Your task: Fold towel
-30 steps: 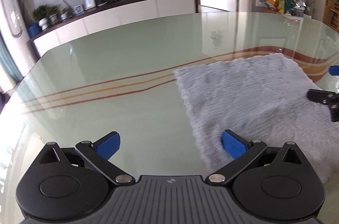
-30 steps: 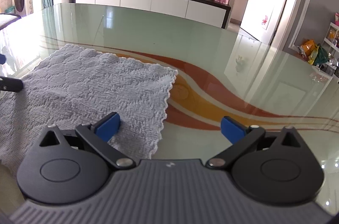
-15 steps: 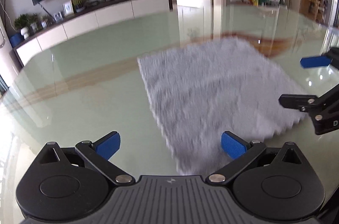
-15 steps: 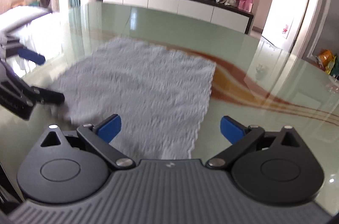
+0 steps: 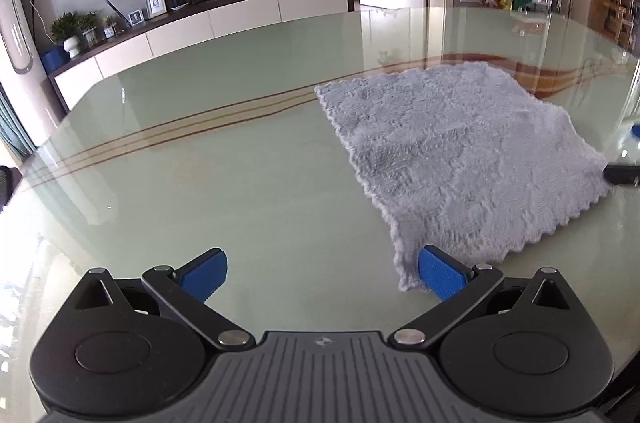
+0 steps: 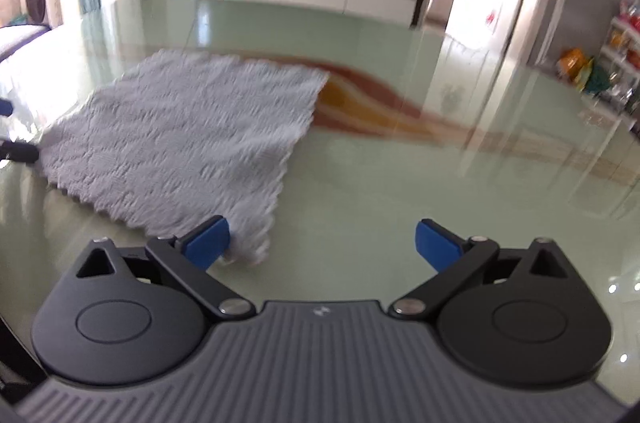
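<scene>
Fingers on my left gripper point(image 5: 322, 275) spread wide, low over the worktop point(image 5: 224, 159), one pad at the near corner of the towel point(image 5: 452, 151). My right gripper point(image 6: 322, 241) is equally wide open at the opposite near corner, holding nothing.

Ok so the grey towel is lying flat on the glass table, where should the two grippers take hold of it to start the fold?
Probably the two near corners of the towel. It lies flat with one scalloped edge toward both open grippers: left gripper comes low at the corner by its right finger, right gripper at the corner by its left finger.
</scene>
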Demonstrator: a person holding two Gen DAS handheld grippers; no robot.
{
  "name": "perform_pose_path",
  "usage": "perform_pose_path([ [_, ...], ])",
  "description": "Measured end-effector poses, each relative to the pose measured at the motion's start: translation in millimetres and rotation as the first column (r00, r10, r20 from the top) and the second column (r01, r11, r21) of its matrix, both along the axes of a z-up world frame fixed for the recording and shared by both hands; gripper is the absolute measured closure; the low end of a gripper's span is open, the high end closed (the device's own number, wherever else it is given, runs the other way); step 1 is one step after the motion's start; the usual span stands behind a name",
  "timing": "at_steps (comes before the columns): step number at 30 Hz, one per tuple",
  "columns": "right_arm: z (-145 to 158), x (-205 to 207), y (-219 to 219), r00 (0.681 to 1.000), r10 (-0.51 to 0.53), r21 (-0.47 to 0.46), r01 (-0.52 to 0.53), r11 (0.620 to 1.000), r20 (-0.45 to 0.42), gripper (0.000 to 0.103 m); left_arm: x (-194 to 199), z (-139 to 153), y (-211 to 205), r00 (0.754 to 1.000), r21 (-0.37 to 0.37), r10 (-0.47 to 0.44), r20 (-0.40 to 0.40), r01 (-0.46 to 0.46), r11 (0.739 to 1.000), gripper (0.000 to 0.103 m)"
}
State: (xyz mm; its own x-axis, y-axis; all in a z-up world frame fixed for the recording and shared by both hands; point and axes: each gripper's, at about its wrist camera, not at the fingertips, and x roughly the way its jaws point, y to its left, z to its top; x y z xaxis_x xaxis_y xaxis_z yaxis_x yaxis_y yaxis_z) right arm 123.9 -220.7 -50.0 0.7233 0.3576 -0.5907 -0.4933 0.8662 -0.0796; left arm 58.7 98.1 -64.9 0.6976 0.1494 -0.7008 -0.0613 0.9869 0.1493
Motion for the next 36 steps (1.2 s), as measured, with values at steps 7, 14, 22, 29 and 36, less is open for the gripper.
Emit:
perform_pose_path([
  [7, -0.2, -4.9, 30.5, 0.993, 0.113, 0.091, -0.111, 0.99, -0.02, 0.017, 10.3, 11.6, -10.7, 0.997, -0.042, -0.004, 0.081, 0.008, 0.999, 0.001],
  [14, -17.2, -9.0, 47.3, 0.973, 0.218, 0.088, -0.211, 0.974, -0.077, 0.025, 16.1, 7.9, -30.2, 0.981, -0.189, -0.097, 0.171, 0.129, 0.974, 0.003],
  [22, -17.7, -28.3, 42.1, 0.963, 0.253, 0.039, -0.25, 0.967, -0.097, 0.008, 30.1, -16.0, -41.4, 0.973, -0.309, -0.201, 0.111, 0.227, 0.924, 0.003],
  [29, -11.1, -36.7, 34.4, 0.955, 0.262, 0.049, -0.258, 0.965, -0.136, 0.013, 26.8, -17.3, -42.7, 0.96, -0.26, -0.268, 0.079, 0.279, 0.924, 0.002],
  [36, 3.4, -2.0, 44.4, 0.929, 0.351, 0.172, -0.329, 0.928, -0.115, 0.013, 29.2, -3.1, -22.8, 0.966, -0.338, -0.234, 0.112, 0.258, 0.905, 0.003],
])
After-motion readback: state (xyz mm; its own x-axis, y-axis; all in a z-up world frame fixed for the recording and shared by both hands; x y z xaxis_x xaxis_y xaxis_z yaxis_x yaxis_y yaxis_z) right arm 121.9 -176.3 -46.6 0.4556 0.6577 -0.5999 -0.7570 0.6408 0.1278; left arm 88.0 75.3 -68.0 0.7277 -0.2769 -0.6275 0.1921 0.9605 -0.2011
